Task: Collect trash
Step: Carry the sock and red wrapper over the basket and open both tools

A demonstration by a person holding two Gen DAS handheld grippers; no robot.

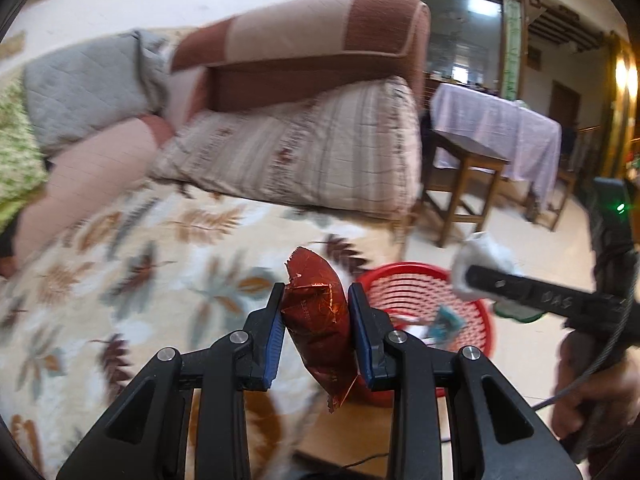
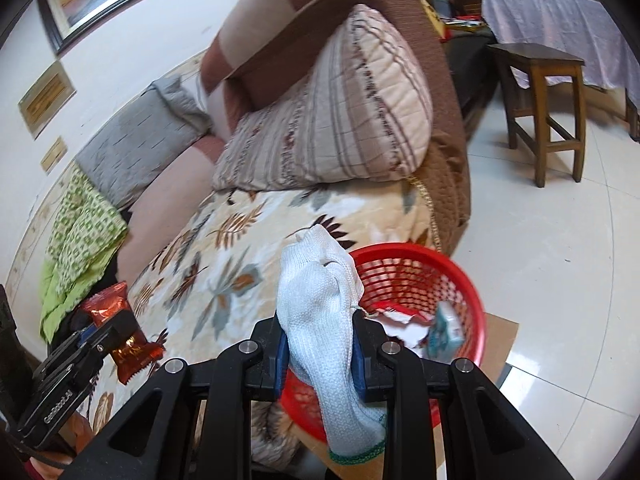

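Sofa (image 2: 320, 60): far, its seat under a leaf-print blanket (image 2: 224, 248), with a striped pillow (image 2: 332, 120) at the far end.

Basket (image 2: 472, 300): red, slatted, open-topped, on the floor at the blanket's near right edge. It holds torn white paper (image 2: 400, 326) and a small teal carton (image 2: 444, 330); what lies deeper cannot be seen.

Glove (image 2: 320, 320): white knit, green cuff. The right hand-held gripper (image 2: 320, 354) is clenched on its middle; fingers and cuff droop either side, just left of the basket rim. Judged soft, light and limp, not fragile; a mid-body grip holds it well, though the loose ends could snag the slats.

Wrapper (image 1: 320, 316): red-brown foil, crinkled. The left hand-held gripper (image 1: 316, 316) is clenched across its middle, over the blanket's edge, left of the basket (image 1: 424, 300). Judged very light, thin and slippery; it crushes without harm, so a firm pinch across the body suits it.
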